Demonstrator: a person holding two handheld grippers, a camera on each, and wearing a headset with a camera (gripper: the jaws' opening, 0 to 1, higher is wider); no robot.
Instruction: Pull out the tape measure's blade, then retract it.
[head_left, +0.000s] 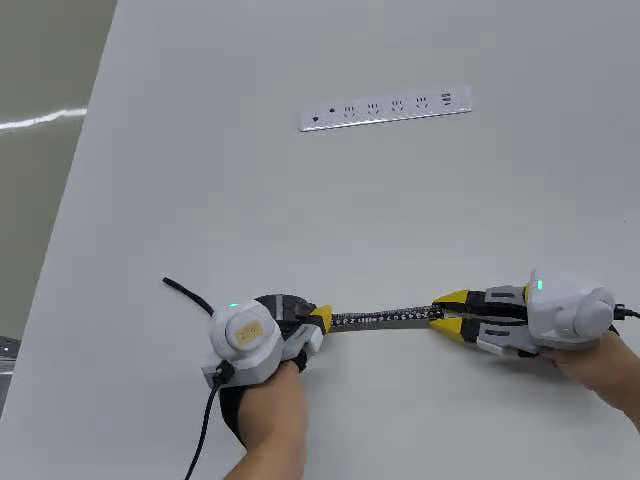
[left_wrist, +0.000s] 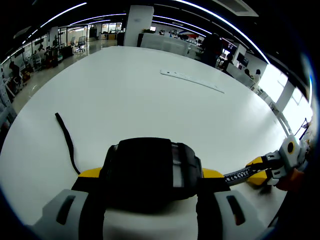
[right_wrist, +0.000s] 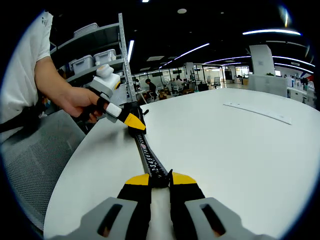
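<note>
The yellow fingers (right_wrist: 137, 181) of the right gripper (right_wrist: 160, 179) are closed on the tip of the blade (right_wrist: 148, 156), which is held drawn out in a straight line just above the worktop (head_left: 300, 200). At its other end the blade runs into the black case (head_left: 284, 304), which is clamped between the fingers (left_wrist: 212, 174) of the left gripper (left_wrist: 151, 174). The case is seen near the worktop's front edge; whether it rests on the surface or is held just above it cannot be told. Each gripper is held by a hand (head_left: 272, 405). A black strap (head_left: 188, 292) is laid on the worktop just left of the case. Farther back, well apart from both grippers, a white power strip (head_left: 385, 108) lies flat. In the right gripper view, pale bins (right_wrist: 95, 59) are set on a shelf (right_wrist: 87, 75) behind the person; their contents cannot be made out.
</note>
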